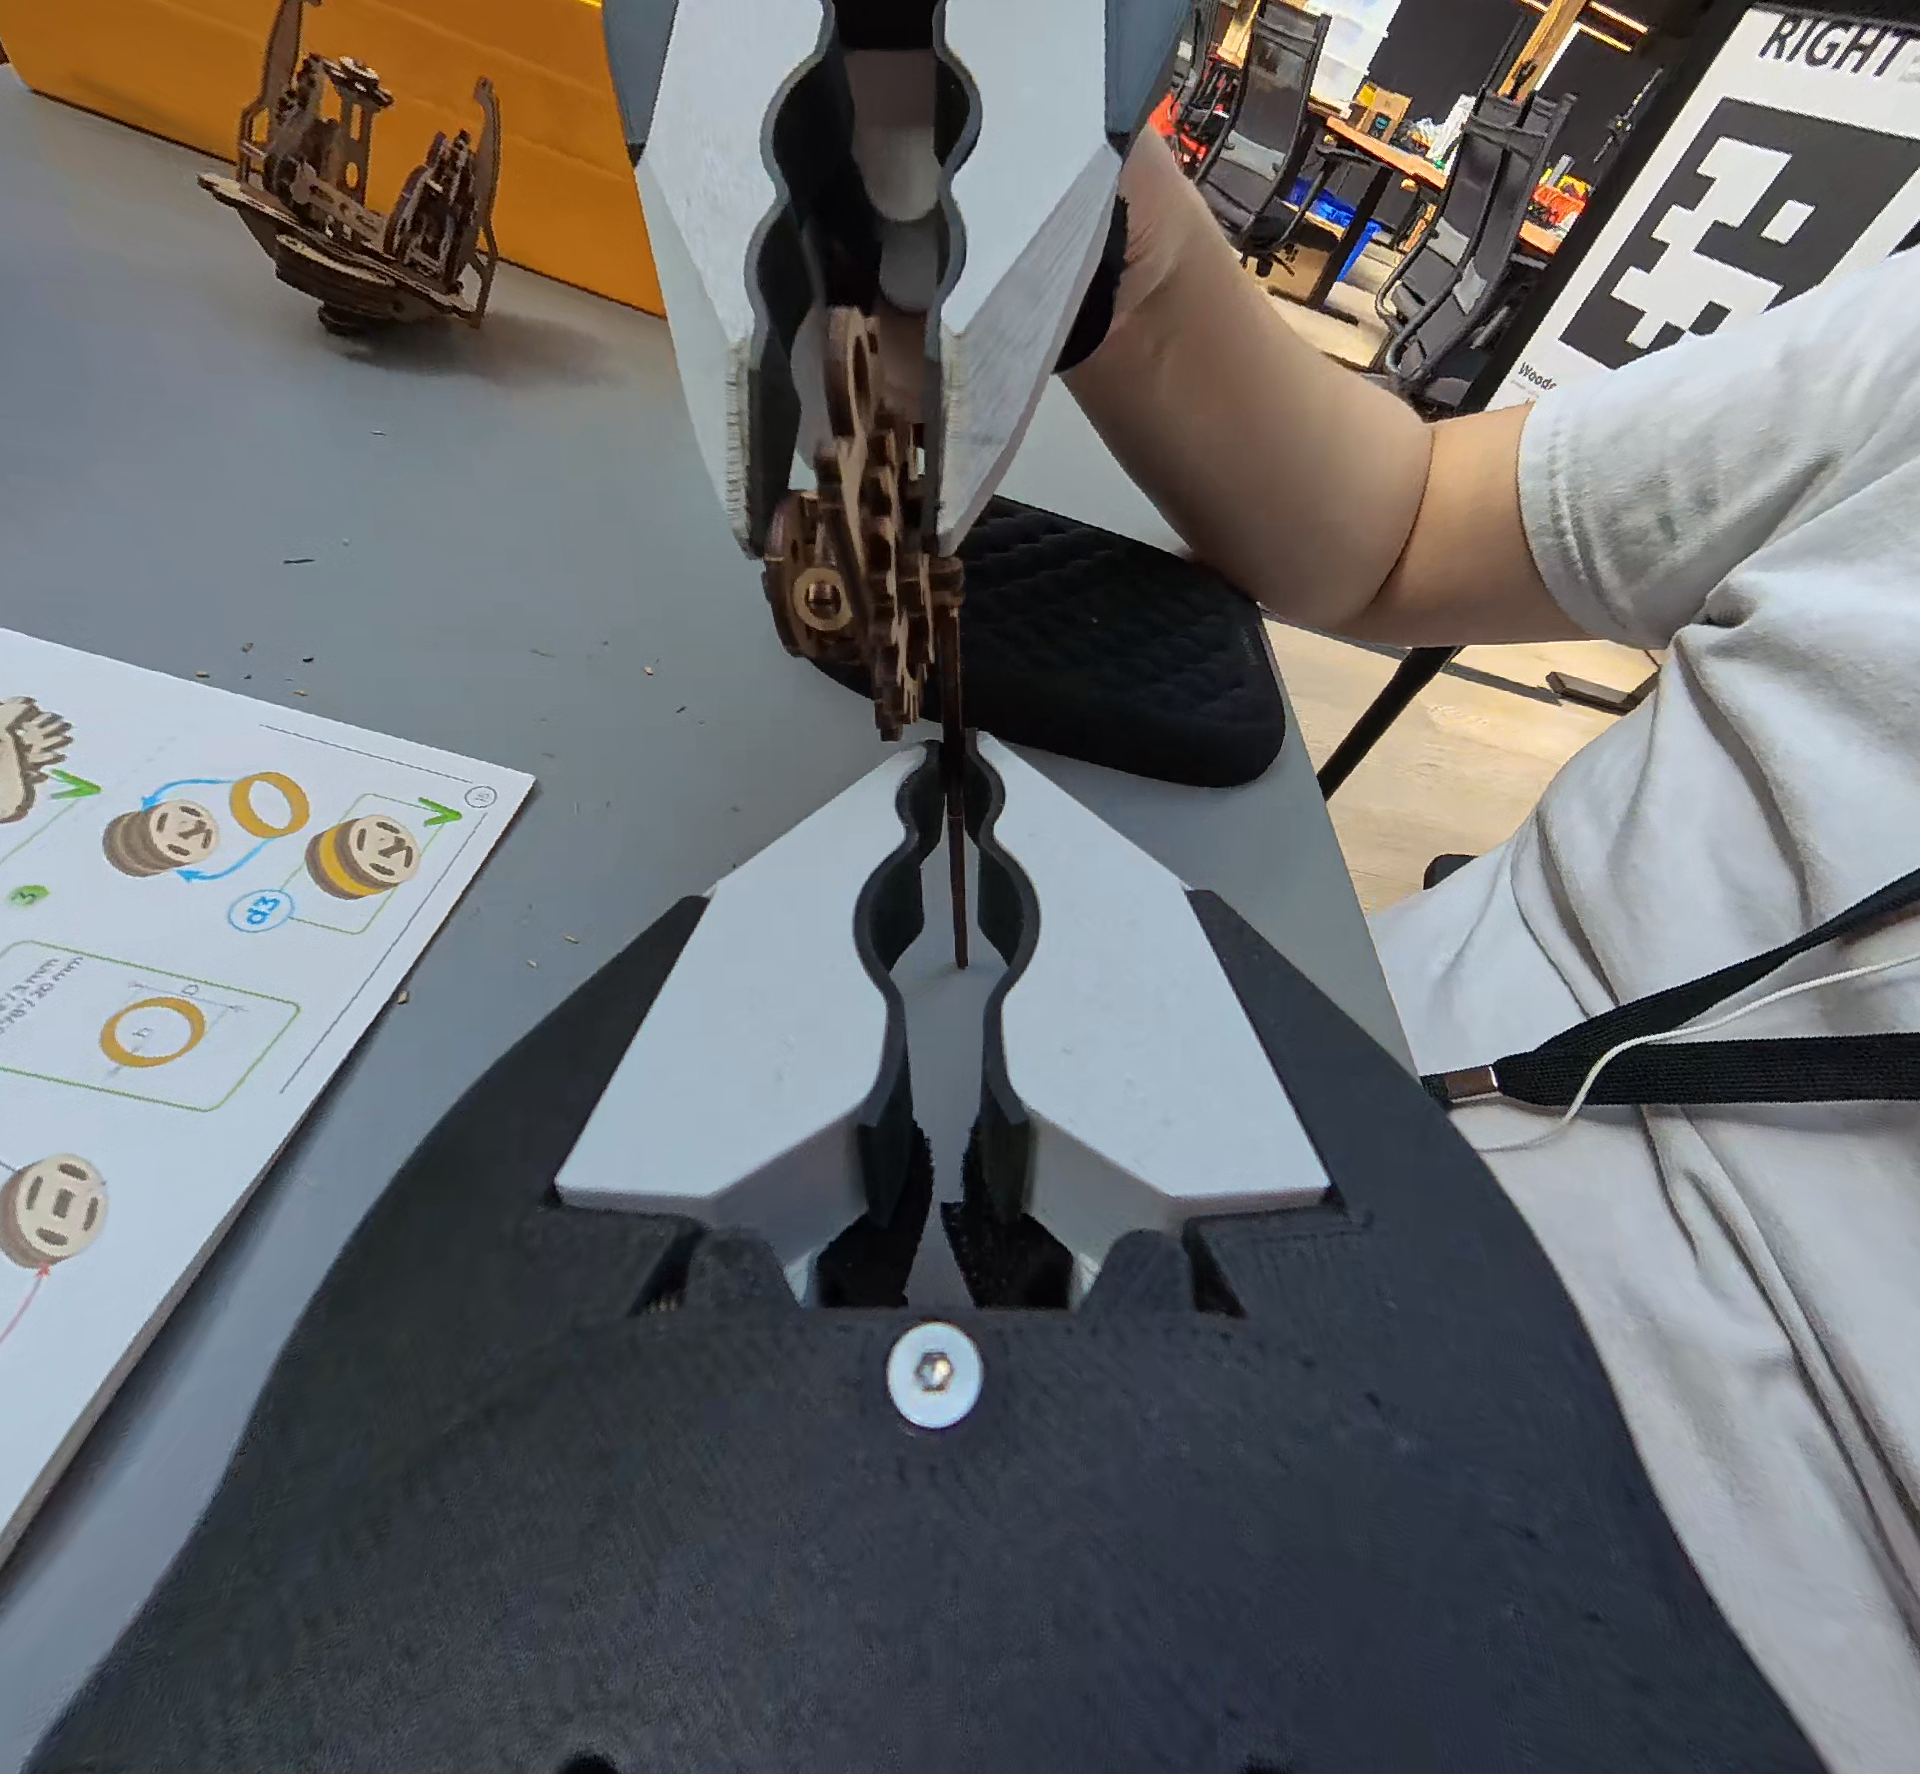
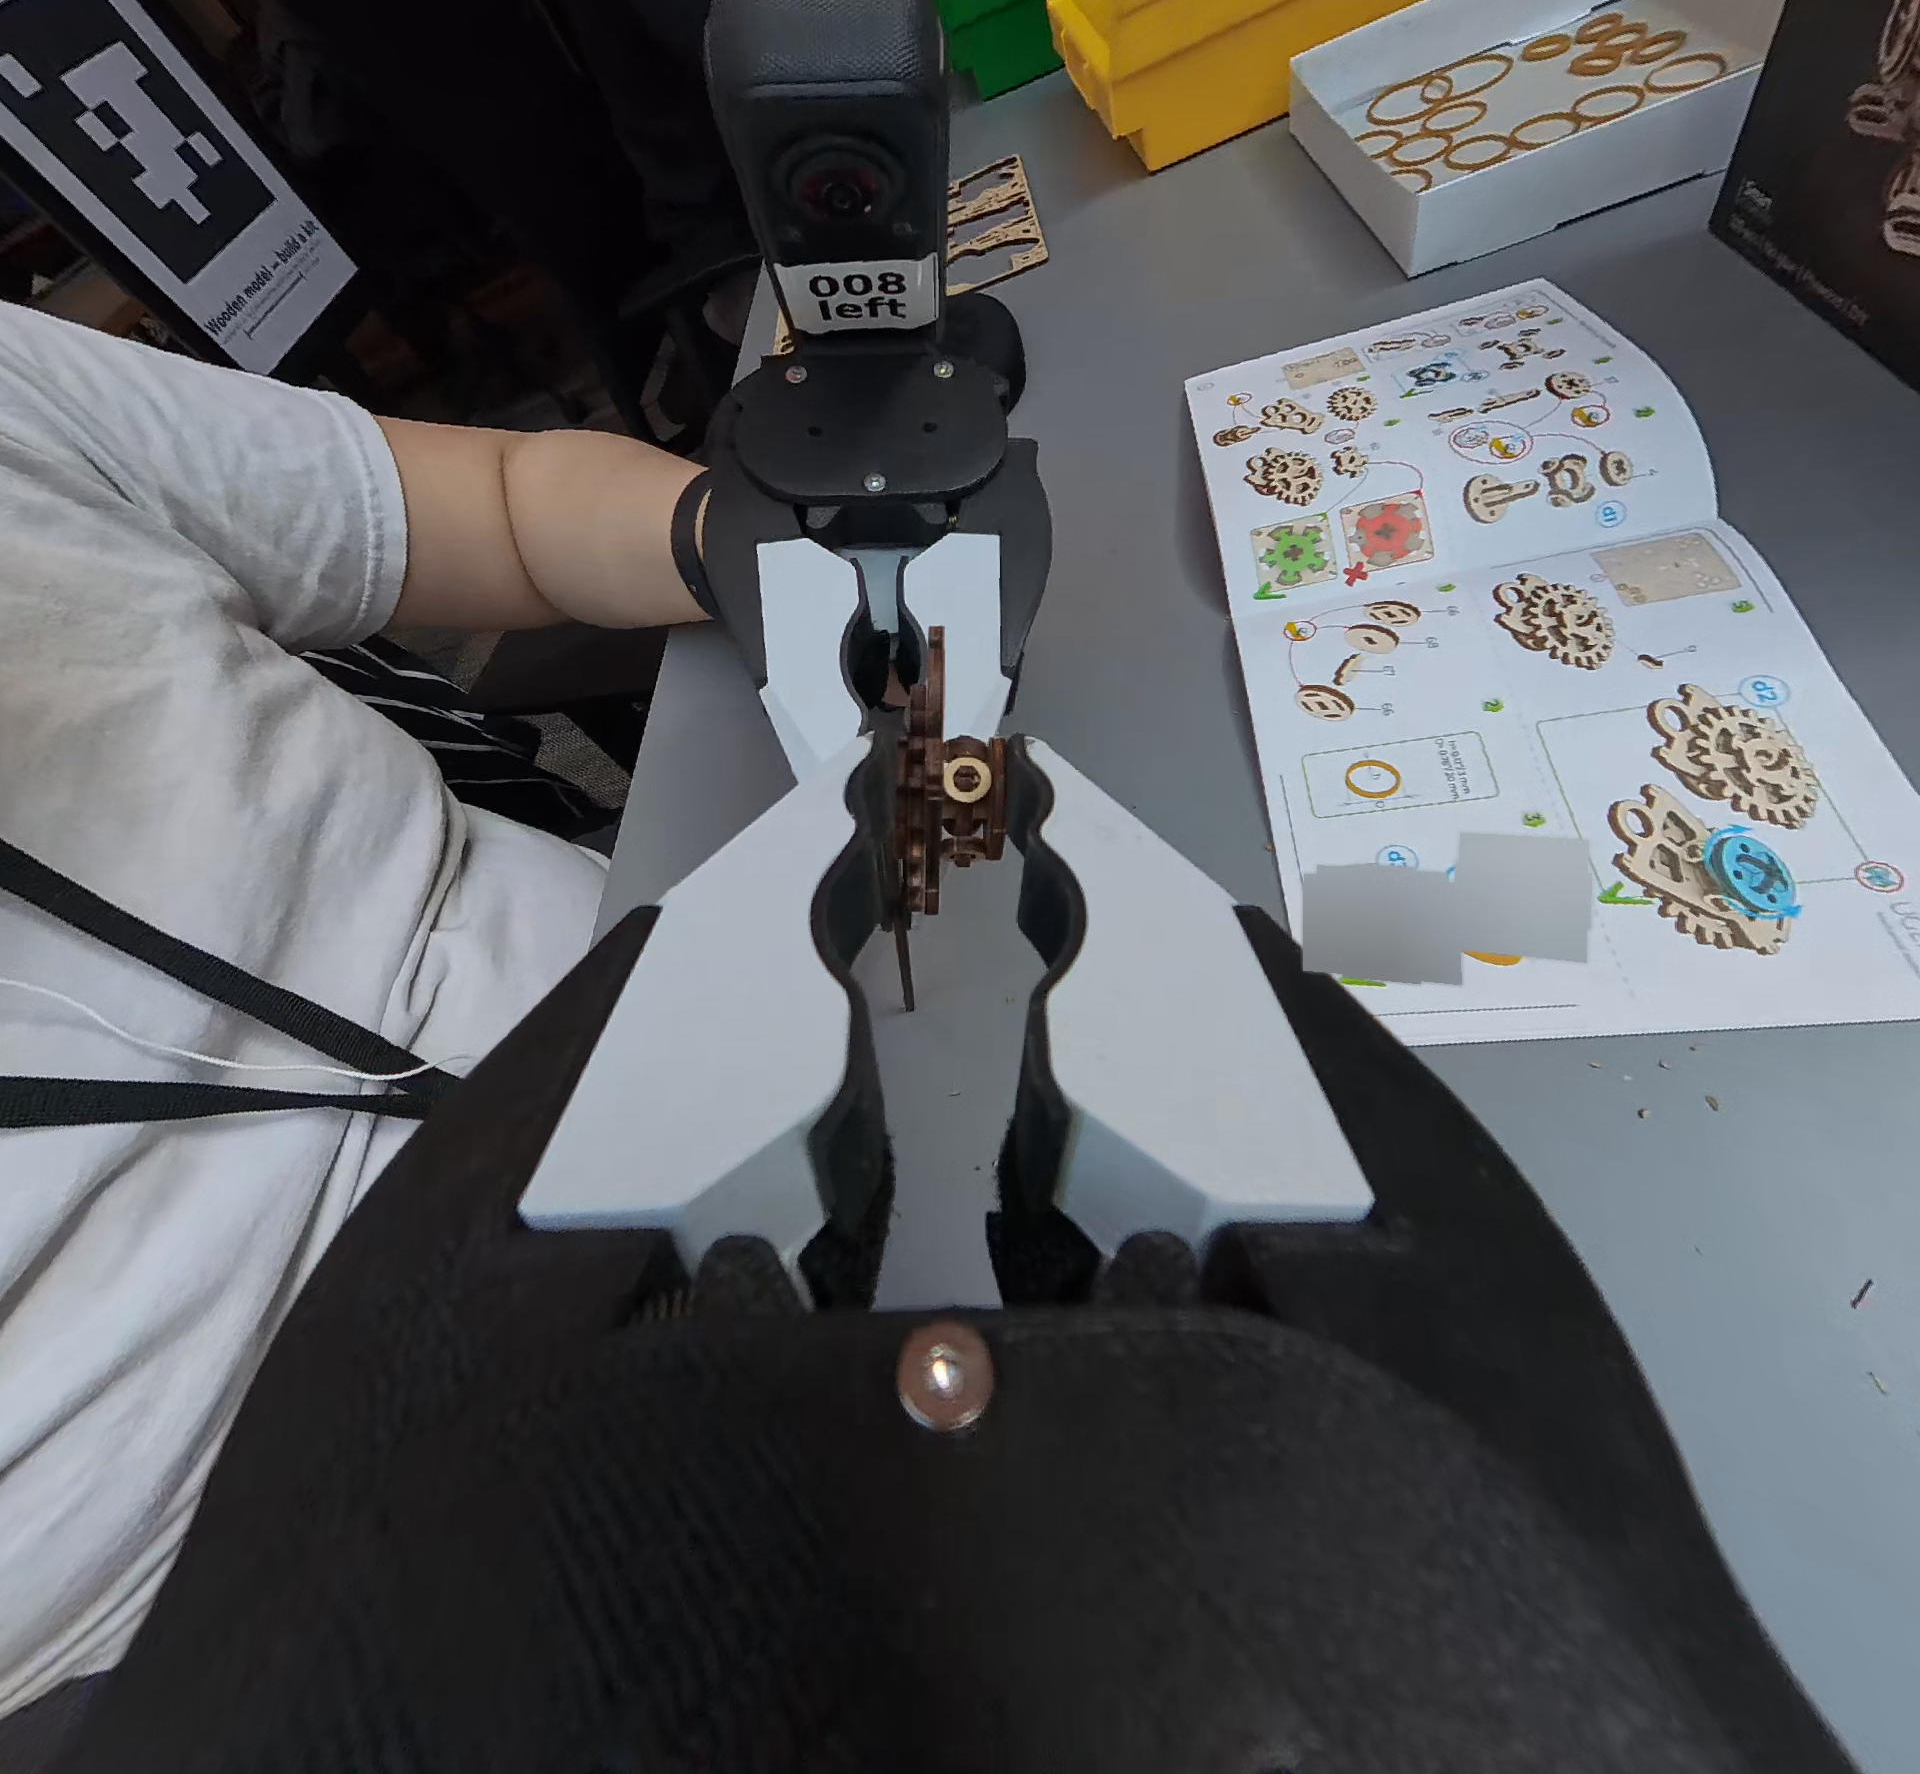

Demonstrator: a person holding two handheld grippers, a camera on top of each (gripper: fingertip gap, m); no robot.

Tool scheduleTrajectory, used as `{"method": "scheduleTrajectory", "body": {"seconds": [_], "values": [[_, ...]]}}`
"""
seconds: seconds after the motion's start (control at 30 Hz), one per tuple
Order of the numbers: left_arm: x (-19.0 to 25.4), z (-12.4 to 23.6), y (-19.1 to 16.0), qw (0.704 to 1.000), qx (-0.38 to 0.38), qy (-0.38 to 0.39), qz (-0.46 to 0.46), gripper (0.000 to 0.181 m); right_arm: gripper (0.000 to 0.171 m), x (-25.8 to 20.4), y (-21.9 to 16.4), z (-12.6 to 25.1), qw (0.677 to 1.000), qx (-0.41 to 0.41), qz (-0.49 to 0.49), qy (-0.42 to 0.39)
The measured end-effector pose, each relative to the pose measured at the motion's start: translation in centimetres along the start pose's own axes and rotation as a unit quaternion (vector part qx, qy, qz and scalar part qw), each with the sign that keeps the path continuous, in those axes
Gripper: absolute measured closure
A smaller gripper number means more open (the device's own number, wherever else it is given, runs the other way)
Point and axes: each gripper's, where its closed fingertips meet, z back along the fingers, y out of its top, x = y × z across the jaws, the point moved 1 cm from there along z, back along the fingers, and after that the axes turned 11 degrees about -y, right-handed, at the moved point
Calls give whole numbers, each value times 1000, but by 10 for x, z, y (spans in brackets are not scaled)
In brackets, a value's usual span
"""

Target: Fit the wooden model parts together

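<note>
My left gripper [image 1: 951, 763] is shut on a thin dark wooden plate [image 1: 957, 872], seen edge-on between its white fingers. My right gripper [image 1: 852, 535] faces it tip to tip from above and is shut on a brown wooden gear assembly [image 1: 842, 581] with a pale round hub. The plate's far end meets the gears. In the right wrist view my right gripper [image 2: 943, 758] grips the gear assembly [image 2: 961, 779] at its tips. The left gripper [image 2: 925, 706] is directly opposite, almost touching. Both are held just above the grey table [image 1: 416, 498].
A built wooden ship model [image 1: 353, 197] stands by a yellow bin [image 1: 312, 10]. An instruction sheet [image 2: 1558, 685] lies right, a white box of wooden rings [image 2: 1538, 103] behind. A black pad [image 1: 1122, 644] sits at the table edge. The person's arm [image 1: 1299, 477] is close. There is about 5 cm between the tips of the two grippers.
</note>
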Motion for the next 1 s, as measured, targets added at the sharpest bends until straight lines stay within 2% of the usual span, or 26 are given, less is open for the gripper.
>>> {"method": "scheduleTrajectory", "body": {"seconds": [0.1,0.37,0.6,0.77,0.83,0.9,1.0], "values": [[3,-1,1,999,-8,7,-44,181,151,-6,1,3,1000,13,27,3],[3,2,1,993,-26,34,-112,181,151,-15,5,5,990,25,127,-50],[8,5,0,996,-13,3,-84,174,151,-23,4,5,987,31,148,-61],[5,11,9,994,13,26,-108,169,151,-20,4,7,984,30,158,-82],[5,8,4,994,-5,26,-108,170,151,-19,4,8,983,30,159,-87],[5,4,1,993,-17,29,-116,181,151,-19,5,7,983,29,160,-88],[5,3,2,989,-23,40,-141,181,151,-18,5,8,982,28,163,-95]]}}
